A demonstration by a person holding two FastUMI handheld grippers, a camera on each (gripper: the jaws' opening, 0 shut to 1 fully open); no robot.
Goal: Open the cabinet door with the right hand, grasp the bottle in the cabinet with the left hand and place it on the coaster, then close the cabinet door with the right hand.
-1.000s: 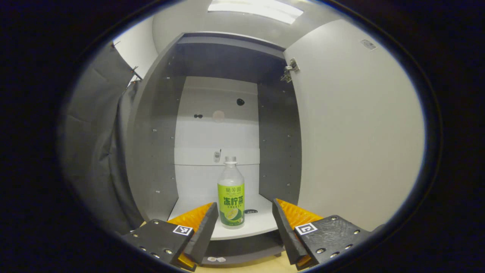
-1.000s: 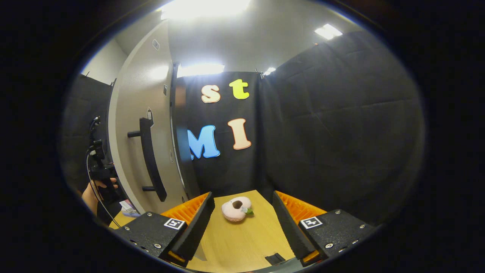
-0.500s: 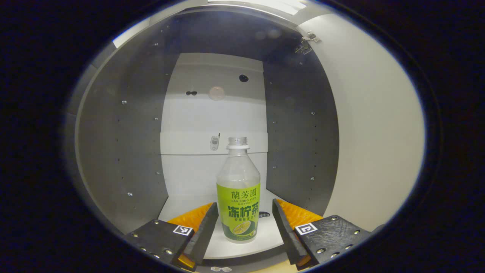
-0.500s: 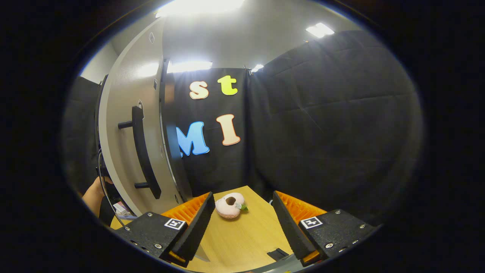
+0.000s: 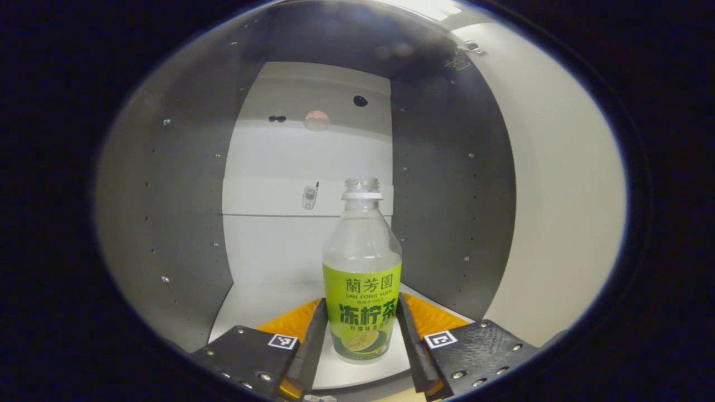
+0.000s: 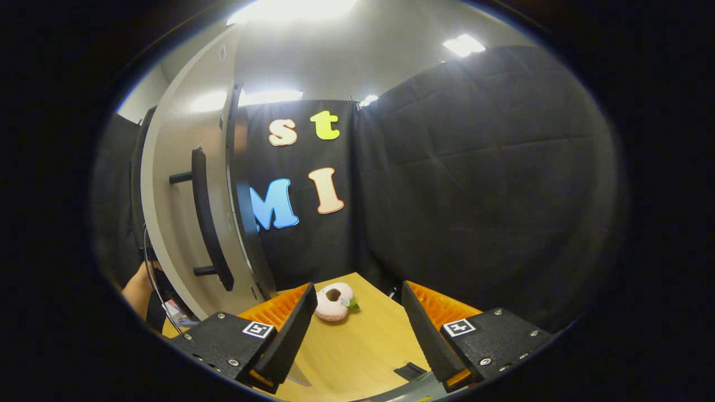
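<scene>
A clear bottle (image 5: 362,290) with a green label and no cap stands upright on the white cabinet floor (image 5: 262,304). My left gripper (image 5: 362,335) reaches into the cabinet, and both fingers lie against the sides of the bottle's label. The open cabinet door (image 5: 558,195) swings out to the right of the bottle. In the right gripper view the same door (image 6: 173,223) and its black bar handle (image 6: 206,223) stand at the left. My right gripper (image 6: 354,329) hangs open over the wooden table (image 6: 357,357), holding nothing.
A pink round plush pad (image 6: 333,293) with a hole and a green leaf lies on the table beyond the right fingers. A small black piece (image 6: 409,370) lies near the table's front. A person's hand (image 6: 137,287) shows behind the door's edge. Grey cabinet walls flank the bottle.
My left gripper has pushed forward into the cabinet until the bottle sits between its fingers, and the fingers have closed in on it. The right gripper has drifted slightly and stays open.
</scene>
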